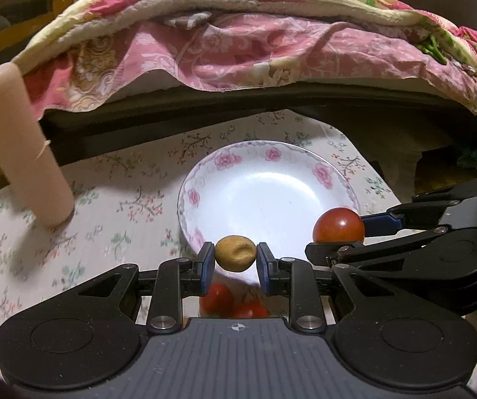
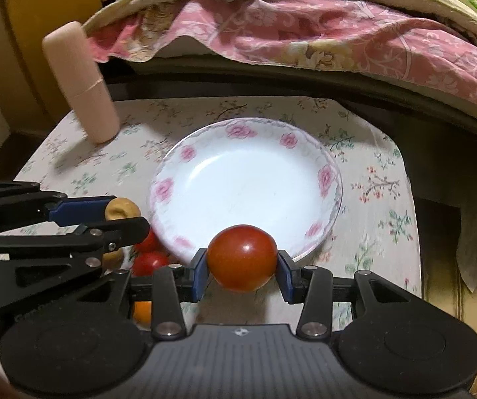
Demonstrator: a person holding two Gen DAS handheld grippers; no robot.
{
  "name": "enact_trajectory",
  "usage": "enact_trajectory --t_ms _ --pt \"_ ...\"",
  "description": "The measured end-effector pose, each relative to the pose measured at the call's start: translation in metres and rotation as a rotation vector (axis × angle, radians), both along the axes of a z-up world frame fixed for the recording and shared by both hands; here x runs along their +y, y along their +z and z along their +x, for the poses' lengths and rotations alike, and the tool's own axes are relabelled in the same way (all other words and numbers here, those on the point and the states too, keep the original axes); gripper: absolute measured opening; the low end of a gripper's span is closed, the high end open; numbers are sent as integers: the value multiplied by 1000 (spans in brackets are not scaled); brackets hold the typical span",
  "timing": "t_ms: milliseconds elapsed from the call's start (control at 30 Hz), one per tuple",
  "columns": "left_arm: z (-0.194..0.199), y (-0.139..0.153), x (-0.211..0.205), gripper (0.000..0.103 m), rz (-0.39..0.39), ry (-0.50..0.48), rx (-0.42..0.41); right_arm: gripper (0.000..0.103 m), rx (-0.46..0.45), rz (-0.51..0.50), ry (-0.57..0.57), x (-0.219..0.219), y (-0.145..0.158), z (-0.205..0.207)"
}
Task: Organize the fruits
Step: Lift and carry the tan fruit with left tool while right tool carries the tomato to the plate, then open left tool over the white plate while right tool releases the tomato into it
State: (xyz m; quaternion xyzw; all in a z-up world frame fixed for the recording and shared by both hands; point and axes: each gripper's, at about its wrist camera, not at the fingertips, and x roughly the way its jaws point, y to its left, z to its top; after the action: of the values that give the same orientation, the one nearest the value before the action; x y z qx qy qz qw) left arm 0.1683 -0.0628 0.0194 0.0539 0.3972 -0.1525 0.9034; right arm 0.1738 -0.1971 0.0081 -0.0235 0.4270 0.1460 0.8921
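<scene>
The floral plate [image 2: 325,179] lies just beyond both my claws. My right gripper [image 2: 241,259] is clamped on the red tomato [image 2: 241,256] at the near rim; my left gripper [image 1: 235,257] pinches a small tan fruit [image 1: 235,252] beside it, equally close.

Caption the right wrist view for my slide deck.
Right hand-held gripper holds a red tomato at the near rim of the floral plate.

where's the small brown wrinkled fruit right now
The small brown wrinkled fruit is clamped in the left tongs, at the near rim of the white floral plate.
</scene>
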Motion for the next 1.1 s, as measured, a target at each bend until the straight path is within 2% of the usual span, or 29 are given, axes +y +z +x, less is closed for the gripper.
enact_trajectory --t_ms 300,600,1100 --pt "23 -15 -10 33 29 -18 11 44 4 -7 -9 -9 -15 32" --pt "29 -23 -8 34 39 -5 31 44 -8 -38 24 -5 -22 37" --pt "20 -9 -1 48 58 3 6 47 -38 -33 24 -5 -16 35"
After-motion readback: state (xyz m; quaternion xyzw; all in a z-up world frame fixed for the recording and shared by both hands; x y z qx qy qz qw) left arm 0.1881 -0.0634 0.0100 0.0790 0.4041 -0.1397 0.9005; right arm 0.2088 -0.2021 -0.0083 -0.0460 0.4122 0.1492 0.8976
